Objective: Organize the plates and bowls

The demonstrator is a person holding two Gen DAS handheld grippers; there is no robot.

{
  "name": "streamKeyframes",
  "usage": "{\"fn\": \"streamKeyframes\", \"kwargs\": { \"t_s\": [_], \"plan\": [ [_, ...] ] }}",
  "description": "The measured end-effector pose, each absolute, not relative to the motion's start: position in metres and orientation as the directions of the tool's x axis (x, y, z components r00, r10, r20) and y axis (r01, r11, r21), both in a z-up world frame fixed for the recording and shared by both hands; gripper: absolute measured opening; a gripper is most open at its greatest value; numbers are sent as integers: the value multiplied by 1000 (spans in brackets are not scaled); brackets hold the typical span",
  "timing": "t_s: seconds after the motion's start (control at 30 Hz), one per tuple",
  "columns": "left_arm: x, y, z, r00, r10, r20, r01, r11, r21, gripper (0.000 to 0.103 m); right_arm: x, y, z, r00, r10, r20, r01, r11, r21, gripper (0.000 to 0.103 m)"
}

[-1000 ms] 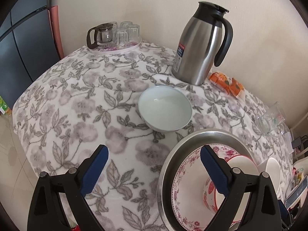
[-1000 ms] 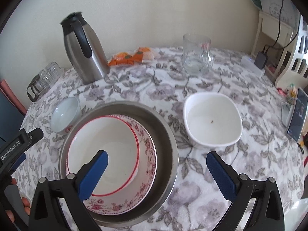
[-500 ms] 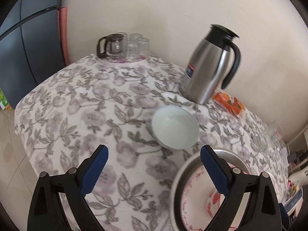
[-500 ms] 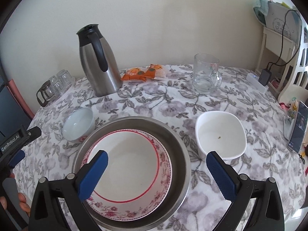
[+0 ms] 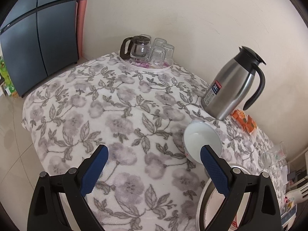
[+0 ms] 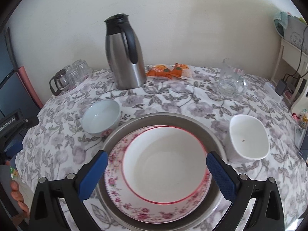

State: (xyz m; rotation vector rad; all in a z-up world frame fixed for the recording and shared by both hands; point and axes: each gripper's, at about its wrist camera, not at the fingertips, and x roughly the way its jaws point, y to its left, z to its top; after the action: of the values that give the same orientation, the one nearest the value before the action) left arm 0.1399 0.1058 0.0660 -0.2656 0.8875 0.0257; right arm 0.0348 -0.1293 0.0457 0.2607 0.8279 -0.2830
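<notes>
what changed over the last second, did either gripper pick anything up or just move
Nothing was picked up. The left gripper pulled back and swung left, so the small white bowl and steel basin slid toward its view's right edge. The right gripper drew back and tipped lower over the red-rimmed bowl. Both stayed open and empty; the square white bowl, thermos and other dishes did not move.

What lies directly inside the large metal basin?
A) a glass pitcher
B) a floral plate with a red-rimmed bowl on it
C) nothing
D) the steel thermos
B: in the right wrist view the metal basin holds a floral plate, and a red-rimmed bowl sits on that plate.
</notes>
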Motion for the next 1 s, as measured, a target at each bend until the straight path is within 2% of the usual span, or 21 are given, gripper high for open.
{"fn": "streamKeyframes", "kwargs": {
  "t_s": [0.4,0.6,0.77,1.0],
  "plan": [
    [158,144,50,591,-162,-790,-152,940,-306,97,64,-69,35,657,-93,-748,257,960,107,103],
    [164,138,41,551,-181,-815,-128,946,-297,97,68,-64,33,646,-94,-757,244,966,88,103],
    [162,115,44,545,-218,-809,-53,955,-292,97,61,-86,40,651,-127,-748,287,954,88,103],
    [153,77,61,563,-322,-761,46,932,-360,97,42,-139,52,645,-185,-741,392,913,113,103]
  ]
}}
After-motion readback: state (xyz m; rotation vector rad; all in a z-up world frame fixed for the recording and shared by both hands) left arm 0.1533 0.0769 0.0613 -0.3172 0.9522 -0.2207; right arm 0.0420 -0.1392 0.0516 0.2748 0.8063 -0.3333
